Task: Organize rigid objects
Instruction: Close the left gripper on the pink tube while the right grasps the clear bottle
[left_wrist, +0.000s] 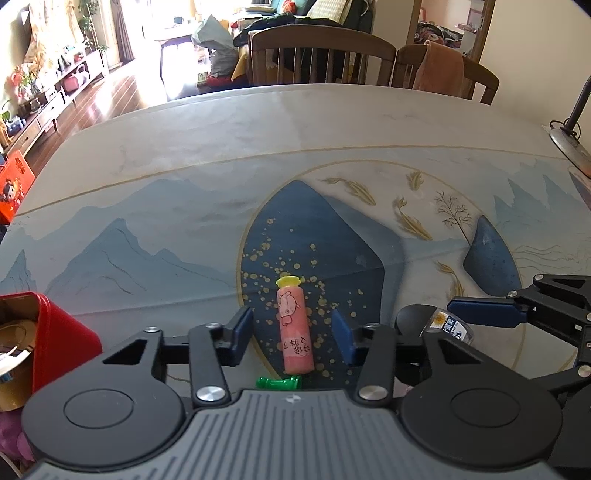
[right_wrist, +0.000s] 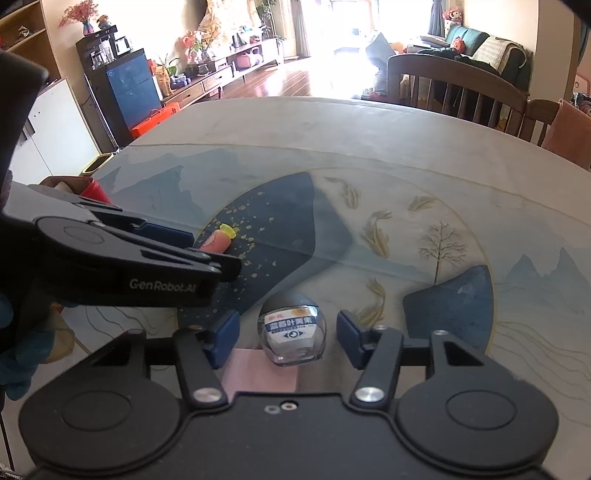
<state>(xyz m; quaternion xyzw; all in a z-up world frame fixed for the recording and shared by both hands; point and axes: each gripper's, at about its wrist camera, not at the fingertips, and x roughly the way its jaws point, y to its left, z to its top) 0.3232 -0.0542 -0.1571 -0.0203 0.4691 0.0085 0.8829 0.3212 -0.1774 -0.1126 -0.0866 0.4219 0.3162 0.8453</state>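
Both tools gape: left straddles tube, right bottle.

Your left hand-held gripper shows matt black plastic links, shiny metal rivets, blue rubbery-looking pads. The pink tube looks smooth plastic; the small bottle glossy and clear; the desk smooth, printed.

A pink tube with a yellow cap lies flat on the counter, on the dark blue patch with gold dots. It has a little pig picture and a label with writing. Its cap points away. A small green peg lies on its side just by the tube's near end. A small clear bottle with a black cap and a blue and white label lies on its side further right, well apart from the tube.
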